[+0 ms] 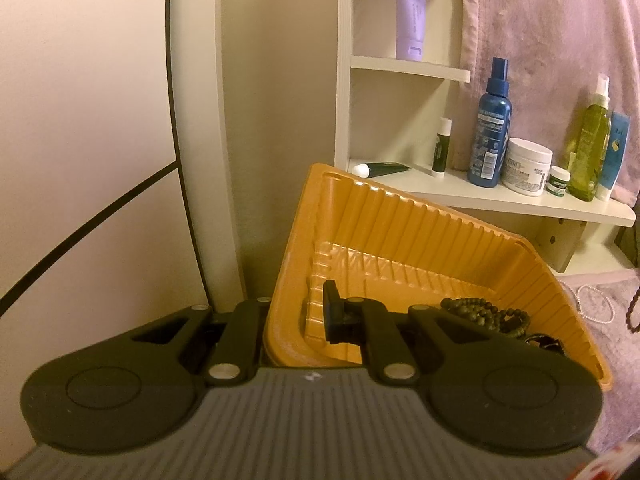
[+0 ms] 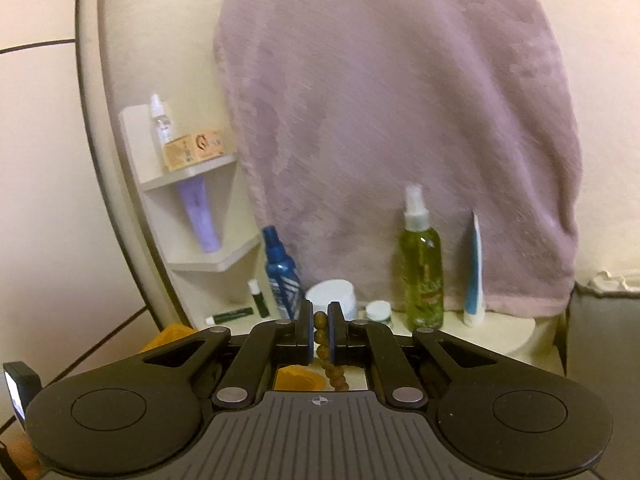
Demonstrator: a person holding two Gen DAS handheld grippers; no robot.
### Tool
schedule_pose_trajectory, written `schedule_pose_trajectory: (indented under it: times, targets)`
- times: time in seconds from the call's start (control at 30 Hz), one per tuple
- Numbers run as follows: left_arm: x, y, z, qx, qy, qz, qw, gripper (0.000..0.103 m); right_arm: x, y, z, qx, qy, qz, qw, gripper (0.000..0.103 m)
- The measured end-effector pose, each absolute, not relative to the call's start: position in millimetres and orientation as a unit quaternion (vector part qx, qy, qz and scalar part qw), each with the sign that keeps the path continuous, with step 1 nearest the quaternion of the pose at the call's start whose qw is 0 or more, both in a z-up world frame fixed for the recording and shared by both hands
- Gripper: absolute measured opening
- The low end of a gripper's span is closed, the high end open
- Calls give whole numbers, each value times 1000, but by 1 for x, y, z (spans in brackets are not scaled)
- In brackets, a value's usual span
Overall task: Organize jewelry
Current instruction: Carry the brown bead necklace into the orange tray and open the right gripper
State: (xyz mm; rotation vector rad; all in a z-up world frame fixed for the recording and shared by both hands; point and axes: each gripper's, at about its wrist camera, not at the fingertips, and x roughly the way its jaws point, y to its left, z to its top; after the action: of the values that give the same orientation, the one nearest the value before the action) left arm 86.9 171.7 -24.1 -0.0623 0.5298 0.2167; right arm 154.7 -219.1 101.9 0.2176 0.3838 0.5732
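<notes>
Cream walls and a white corner shelf [image 1: 500,196] form the background, with a mauve towel [image 2: 400,120] hanging beside it. Shelf contents: a blue spray bottle [image 1: 490,128], a white jar [image 1: 526,166], a green spray bottle [image 1: 590,144], and a lilac tube [image 1: 410,12] one level up.

Left wrist view: the left gripper [image 1: 296,320] has its jaws closed on the near wall of an orange tray [image 1: 400,220], one finger [image 1: 332,312] inside the tray and the other outside; the tray is tilted, its far rim raised in front of the shelf. A dark bead strand [image 1: 484,314] lies in the tray's lower right corner, partly behind the gripper's linkage. A pale bead bracelet [image 1: 596,308] lies on mauve cloth to the right of the tray, with another dark strand [image 1: 634,308] at the frame edge.

Right wrist view: the right gripper [image 2: 320,330] has its jaws nearly closed on a brown bead strand [image 2: 322,344], which hangs down between the pads, above a patch of orange seen below. The gripper points toward the shelf, level with the bottles' bases.
</notes>
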Motion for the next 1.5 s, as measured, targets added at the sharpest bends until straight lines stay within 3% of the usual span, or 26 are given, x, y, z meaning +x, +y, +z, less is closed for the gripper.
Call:
schedule_pose_trajectory:
  times: [0.63,1.2,1.5]
  targets:
    - [85,173,-24,-37,258,104,960,11,165,-98,145,123,153,437,878,6]
    - [87,175,-25,-44,258,101,960,11,188,-28,23,104,324,439,831,6]
    - [87,175,-24,-44,259,102,960,11,192,-18,-20,88,367,422,824,6]
